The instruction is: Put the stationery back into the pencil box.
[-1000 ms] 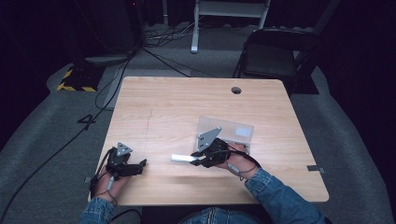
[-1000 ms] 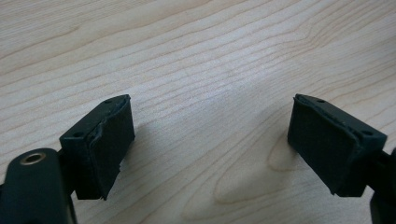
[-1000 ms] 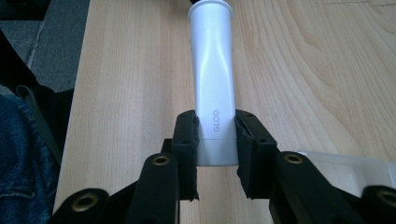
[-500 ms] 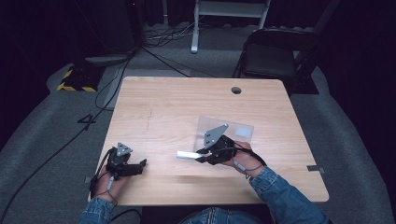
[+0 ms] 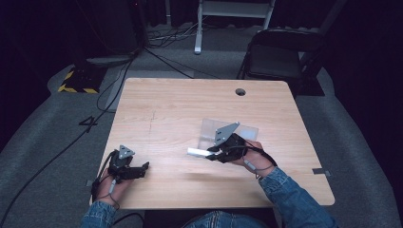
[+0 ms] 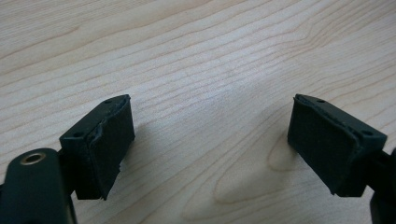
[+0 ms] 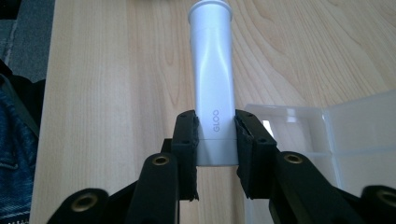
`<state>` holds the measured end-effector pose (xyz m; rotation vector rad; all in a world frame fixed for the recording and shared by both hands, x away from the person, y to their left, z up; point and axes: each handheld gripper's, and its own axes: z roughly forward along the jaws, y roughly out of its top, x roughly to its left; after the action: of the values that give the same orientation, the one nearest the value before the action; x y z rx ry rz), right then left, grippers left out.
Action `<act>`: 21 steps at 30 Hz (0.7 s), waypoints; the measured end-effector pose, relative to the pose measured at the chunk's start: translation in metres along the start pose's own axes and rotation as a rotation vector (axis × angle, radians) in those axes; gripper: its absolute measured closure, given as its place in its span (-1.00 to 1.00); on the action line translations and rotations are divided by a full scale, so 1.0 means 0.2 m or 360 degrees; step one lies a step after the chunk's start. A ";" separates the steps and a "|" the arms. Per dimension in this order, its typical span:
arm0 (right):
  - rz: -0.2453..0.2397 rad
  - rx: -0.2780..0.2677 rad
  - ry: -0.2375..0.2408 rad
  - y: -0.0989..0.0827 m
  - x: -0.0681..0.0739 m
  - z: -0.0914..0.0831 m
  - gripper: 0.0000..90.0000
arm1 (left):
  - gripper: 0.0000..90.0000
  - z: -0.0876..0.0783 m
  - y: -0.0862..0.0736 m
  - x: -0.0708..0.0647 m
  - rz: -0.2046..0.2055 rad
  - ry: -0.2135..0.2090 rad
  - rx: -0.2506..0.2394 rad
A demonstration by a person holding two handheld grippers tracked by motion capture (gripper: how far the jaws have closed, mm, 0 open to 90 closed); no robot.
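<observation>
A white glue stick [image 7: 213,88] marked GLOO [image 5: 198,152] is clamped between the pads of my right gripper [image 7: 215,135], which is shut on its lower end. In the high view the right gripper [image 5: 212,154] holds the stick level above the table, pointing left, just in front of a clear plastic box [image 5: 247,130]. My left gripper [image 5: 142,168] rests near the table's front left corner, jaws wide open. Between its pads [image 6: 103,144] lies bare wood.
The wooden table [image 5: 180,109] has a round cable hole [image 5: 240,91] at the back right. The clear box [image 7: 355,130] lies open beside my right jaws. A folding chair [image 5: 280,57] stands beyond the table; cables run across the floor at left.
My right gripper has carried the glue stick a little to the right and away from the table's front edge. The left gripper has stayed put.
</observation>
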<state>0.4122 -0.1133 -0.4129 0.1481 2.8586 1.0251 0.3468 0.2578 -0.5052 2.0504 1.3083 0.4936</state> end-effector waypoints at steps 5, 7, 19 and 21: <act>0.0030 0.0014 -0.0036 -0.03 -0.04 -0.02 0.59 | -0.67 0.00 0.00 0.00 -0.0001 0.0000 0.0000; 0.0032 0.0023 -0.0053 -0.04 -0.05 -0.02 0.59 | -0.67 0.00 0.00 0.00 0.0000 0.0000 0.0000; 0.0100 0.0106 -0.0116 -0.11 -0.13 -0.02 0.58 | -0.67 0.00 0.00 0.00 -0.0001 0.0000 0.0000; 0.0107 0.0123 -0.0120 -0.12 -0.14 -0.02 0.58 | -0.67 0.00 0.00 0.00 0.0000 0.0000 0.0000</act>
<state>0.4383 -0.1385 -0.4227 0.2847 2.8440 0.9000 0.3468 0.2577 -0.5052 2.0502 1.3084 0.4932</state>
